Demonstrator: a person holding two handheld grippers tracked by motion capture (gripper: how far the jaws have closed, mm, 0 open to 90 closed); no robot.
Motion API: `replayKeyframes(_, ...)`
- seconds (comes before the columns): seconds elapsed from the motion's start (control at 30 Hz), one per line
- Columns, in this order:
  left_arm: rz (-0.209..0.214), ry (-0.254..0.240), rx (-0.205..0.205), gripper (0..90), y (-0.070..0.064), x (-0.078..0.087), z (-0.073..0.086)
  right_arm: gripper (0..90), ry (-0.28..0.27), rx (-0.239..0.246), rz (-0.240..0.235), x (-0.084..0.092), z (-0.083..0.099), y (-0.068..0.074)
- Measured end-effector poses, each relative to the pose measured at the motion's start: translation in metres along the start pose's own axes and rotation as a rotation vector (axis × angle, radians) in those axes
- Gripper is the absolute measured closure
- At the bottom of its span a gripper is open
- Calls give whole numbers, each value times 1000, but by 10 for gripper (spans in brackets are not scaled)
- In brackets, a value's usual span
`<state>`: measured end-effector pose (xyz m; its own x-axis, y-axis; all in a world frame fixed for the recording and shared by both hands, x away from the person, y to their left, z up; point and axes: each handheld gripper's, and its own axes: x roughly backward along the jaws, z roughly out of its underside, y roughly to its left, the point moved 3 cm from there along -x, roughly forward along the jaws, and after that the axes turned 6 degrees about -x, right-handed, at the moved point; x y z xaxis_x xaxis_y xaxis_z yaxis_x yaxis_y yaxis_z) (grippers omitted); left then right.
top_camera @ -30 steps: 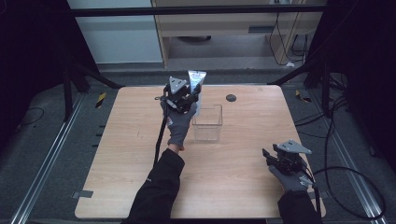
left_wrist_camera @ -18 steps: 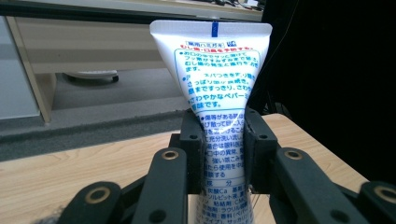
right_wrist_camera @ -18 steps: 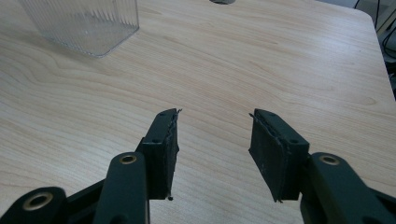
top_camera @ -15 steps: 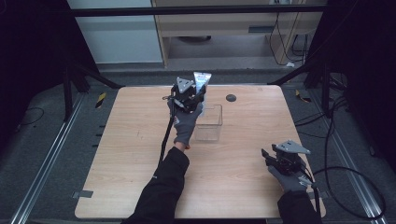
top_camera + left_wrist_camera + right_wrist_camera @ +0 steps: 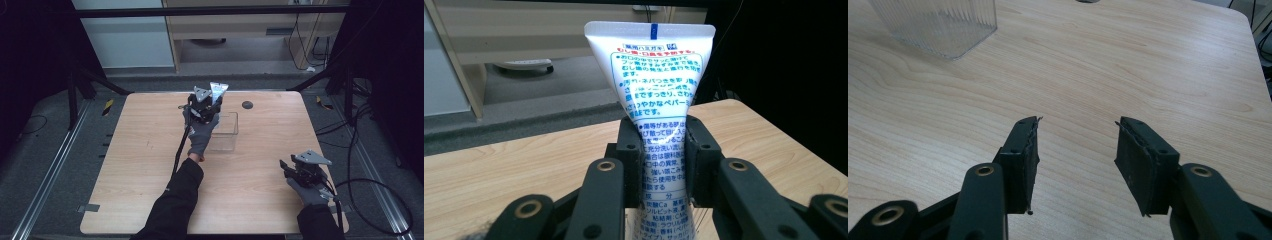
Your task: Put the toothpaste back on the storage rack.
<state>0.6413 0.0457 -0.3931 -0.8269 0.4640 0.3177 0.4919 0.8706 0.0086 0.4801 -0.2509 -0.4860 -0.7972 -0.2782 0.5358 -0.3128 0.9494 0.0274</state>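
above the clear box point(image 5: 223, 131), left gripper point(image 5: 663, 150) clamps a toothpaste tube point(image 5: 656, 80).

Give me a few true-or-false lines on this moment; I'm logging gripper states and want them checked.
1. The left gripper is shut on the tube. True.
2. The right gripper holds the clear box. False: it is open and holds nothing.
3. The tube's flat crimped end points up. True.
4. The tube lies flat on the table. False: the left gripper holds it upright by the box.
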Motion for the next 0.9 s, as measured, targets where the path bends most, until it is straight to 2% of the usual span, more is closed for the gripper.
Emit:
replayKeyframes(0.57,9,51,-11,722,-4,-8,25,508,1,8,3,-1,0,0)
replayKeyframes(0.9,18,54,-23,715,-8,-5,34,504,2,11,6,-1,0,0)
